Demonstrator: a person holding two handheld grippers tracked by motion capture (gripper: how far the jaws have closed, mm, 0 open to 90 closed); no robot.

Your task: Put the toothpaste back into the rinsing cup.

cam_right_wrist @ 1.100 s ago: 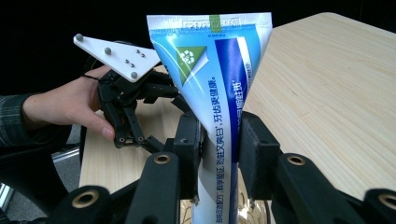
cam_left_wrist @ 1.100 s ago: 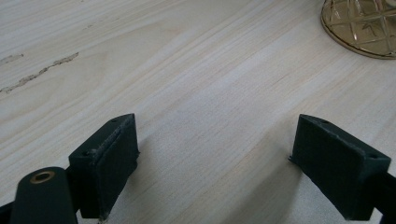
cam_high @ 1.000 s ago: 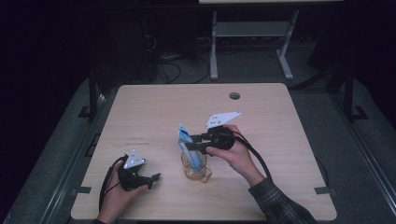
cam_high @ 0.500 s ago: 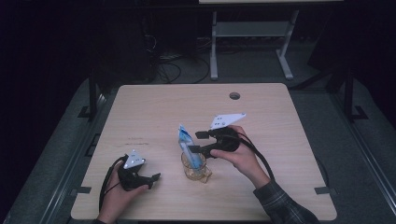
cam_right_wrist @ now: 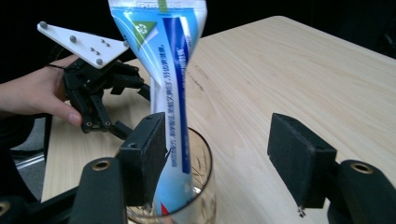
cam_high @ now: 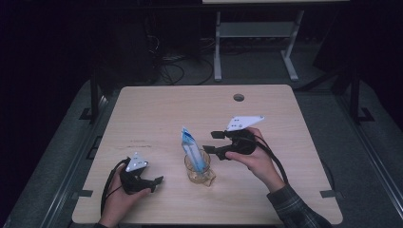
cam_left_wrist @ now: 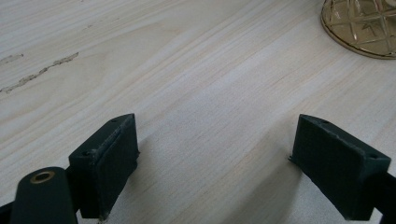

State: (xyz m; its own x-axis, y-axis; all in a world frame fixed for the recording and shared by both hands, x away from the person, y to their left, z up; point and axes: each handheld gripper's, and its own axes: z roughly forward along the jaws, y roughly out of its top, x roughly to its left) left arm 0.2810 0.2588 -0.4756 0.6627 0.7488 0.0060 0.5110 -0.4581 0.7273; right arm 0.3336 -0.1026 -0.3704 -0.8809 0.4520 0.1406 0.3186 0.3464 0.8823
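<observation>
A blue and white toothpaste tube (cam_high: 190, 145) stands tilted in a clear amber glass (cam_high: 198, 172) at the middle of the wooden table (cam_high: 157, 114). My right gripper (cam_high: 210, 142) hovers just right of the tube. Its jaws have just been opening and nothing is between them. In the right gripper view the tube (cam_right_wrist: 168, 70) rises from the glass (cam_right_wrist: 203, 182) just beyond the left jaw of my right gripper (cam_right_wrist: 219, 158), untouched. My left gripper (cam_high: 157, 184) rests open on the table left of the glass. Bare wood lies between the wide jaws of my left gripper (cam_left_wrist: 215, 158), and the glass's base (cam_left_wrist: 364, 28) lies ahead.
A round cable hole (cam_high: 238, 97) sits near the table's far edge. Behind the table stand a white metal frame (cam_high: 256, 33) and floor cables (cam_high: 166, 71). The other hand's gripper (cam_right_wrist: 100, 93) appears beyond the tube in the right gripper view.
My right gripper has let go of the tube, opened its jaws and drawn back to the right. The tube stays leaning in the glass. The left gripper has not moved.
</observation>
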